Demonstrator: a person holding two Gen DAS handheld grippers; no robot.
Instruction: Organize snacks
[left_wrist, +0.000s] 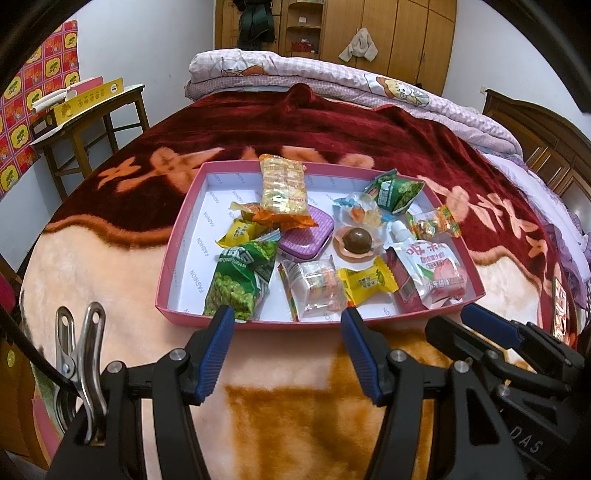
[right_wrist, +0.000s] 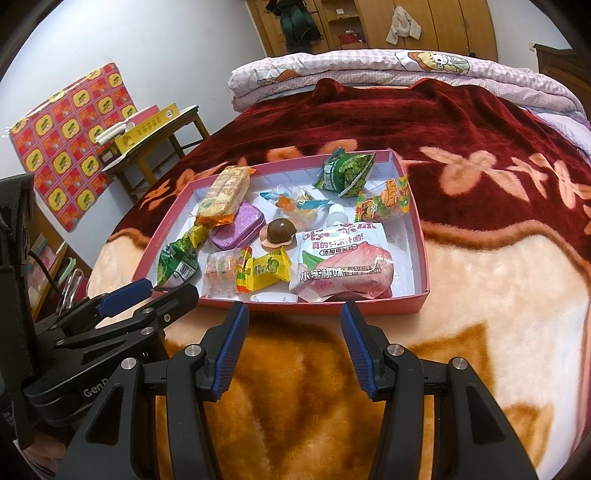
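- My left fingers (left_wrist: 288, 325) stand spread and empty, just short of the tray's (left_wrist: 177, 258) near wall.
- My right fingers (right_wrist: 293, 321) are likewise parted, holding nothing, beside the left.
- The snacks lie jumbled in the tray ahead: pea bag (left_wrist: 236, 284) past my left tip, peach pouch (right_wrist: 340, 266) past my right.
- I'd clear the wall first, then pinch one loose edge wrapper, not the pile.

A bed covered by a plush dark-red and cream blanket (left_wrist: 295, 122) fills the near room, with a folded pink checked quilt (left_wrist: 280, 70) at its far end, wooden wardrobes (left_wrist: 399, 33) against the far wall, and a small wooden table (left_wrist: 92, 122) by the white left wall (left_wrist: 147, 40).
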